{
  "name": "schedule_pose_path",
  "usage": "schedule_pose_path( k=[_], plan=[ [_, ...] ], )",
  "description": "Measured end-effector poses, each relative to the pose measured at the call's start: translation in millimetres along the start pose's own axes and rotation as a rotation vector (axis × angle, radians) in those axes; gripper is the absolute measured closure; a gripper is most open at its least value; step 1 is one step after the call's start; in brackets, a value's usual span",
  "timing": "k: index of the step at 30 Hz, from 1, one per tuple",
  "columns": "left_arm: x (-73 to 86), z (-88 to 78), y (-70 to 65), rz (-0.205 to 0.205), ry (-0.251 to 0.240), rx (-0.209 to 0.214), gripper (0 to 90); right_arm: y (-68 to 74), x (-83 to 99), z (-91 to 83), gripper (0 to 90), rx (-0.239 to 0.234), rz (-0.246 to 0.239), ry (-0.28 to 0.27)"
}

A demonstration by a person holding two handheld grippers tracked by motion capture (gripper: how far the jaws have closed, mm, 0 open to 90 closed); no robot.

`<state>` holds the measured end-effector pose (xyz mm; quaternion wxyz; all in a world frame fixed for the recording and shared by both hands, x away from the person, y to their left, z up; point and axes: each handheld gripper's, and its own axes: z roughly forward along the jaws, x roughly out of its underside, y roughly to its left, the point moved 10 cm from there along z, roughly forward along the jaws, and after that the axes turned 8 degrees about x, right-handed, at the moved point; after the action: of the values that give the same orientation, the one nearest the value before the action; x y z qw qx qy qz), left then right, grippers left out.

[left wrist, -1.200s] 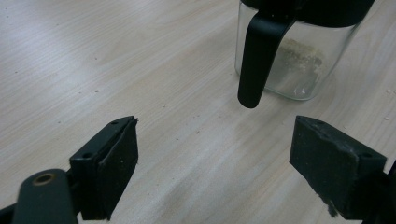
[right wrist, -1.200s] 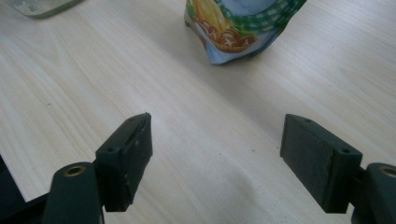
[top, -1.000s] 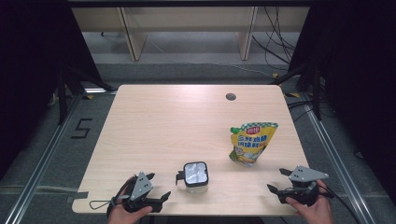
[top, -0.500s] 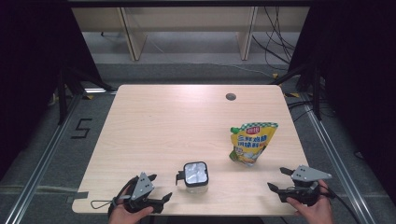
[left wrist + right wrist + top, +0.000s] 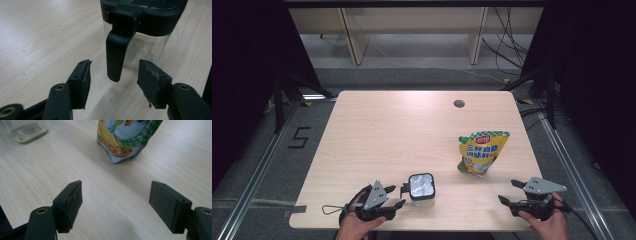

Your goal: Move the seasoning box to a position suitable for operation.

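Left gripper (image 5: 113, 82) closing around black latch handle (image 5: 115, 53) of clear glass jar (image 5: 421, 190).
Jaws just narrowed, not yet touching, aligned for grasp; right gripper (image 5: 115, 205) parked wide, empty.

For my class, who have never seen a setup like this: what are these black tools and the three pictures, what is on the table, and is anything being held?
No robot works here. A person sits at a wooden table and holds a hand tool with two black jaws in each hand: the left gripper and the right gripper.

One picture comes from a fixed camera above, looking forward and down. The other two come from small cameras riding on each tool, looking along its jaws.

On the table stand a clear jar with a black lid and a colourful yellow pouch. A dark round hole sits near the far edge.

In the left gripper view, the jar's black latch handle hangs between the jaws. They have just been closing, but the pads do not touch it yet. The right gripper is open on bare table, pointing at the pouch. Nothing is held.
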<state>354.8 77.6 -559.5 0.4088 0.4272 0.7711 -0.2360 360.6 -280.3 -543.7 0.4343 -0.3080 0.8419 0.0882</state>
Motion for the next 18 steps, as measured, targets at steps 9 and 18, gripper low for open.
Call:
schedule_pose_path(
  k=[9,18],
  plan=[
    [-12.2,10.7,1.4,0.058,-0.016,0.044,72.1,-0.1,0.3,0.6,27.7,0.0,-0.005,0.003],
    [-17.0,13.1,-7.0,0.044,-0.022,0.044,73.5,1.3,0.4,1.2,27.7,-0.006,0.001,0.006]
  ],
)
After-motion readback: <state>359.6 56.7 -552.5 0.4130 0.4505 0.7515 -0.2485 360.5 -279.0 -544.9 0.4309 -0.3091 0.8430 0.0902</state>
